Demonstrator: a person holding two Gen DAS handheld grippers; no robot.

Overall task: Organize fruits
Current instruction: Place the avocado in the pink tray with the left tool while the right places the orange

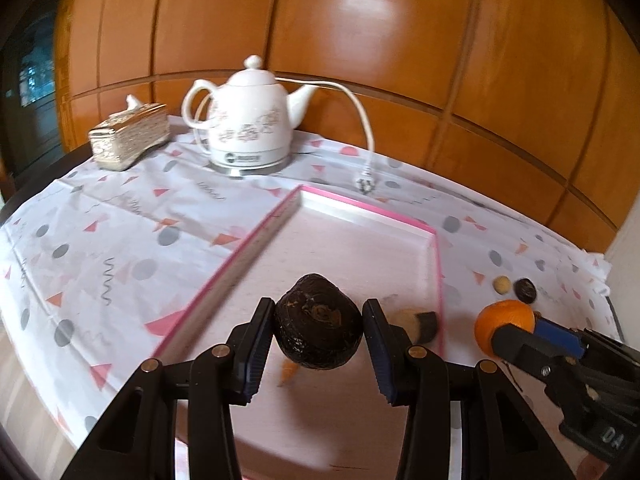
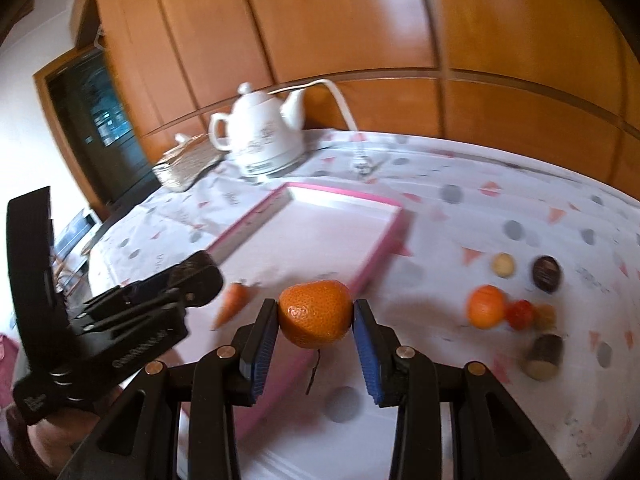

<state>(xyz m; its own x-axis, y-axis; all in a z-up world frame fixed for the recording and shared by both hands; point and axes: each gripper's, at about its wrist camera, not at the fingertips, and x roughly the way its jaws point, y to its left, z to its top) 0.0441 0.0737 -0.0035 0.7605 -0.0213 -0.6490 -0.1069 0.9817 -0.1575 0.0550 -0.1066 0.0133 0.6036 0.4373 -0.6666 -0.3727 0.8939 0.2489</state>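
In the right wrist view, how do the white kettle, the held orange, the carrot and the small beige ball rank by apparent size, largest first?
1. White kettle
2. Held orange; it is nearest the camera, so its true size is unsure
3. Carrot
4. Small beige ball

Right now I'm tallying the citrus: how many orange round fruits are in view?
2. One orange fruit is clamped in the right gripper; the other orange fruit lies on the tablecloth right of the pink tray. More could be hidden.

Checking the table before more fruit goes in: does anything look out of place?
Yes: an orange carrot, no fruit, lies in the pink-rimmed tray. The white kettle's plug lies loose on the cloth.
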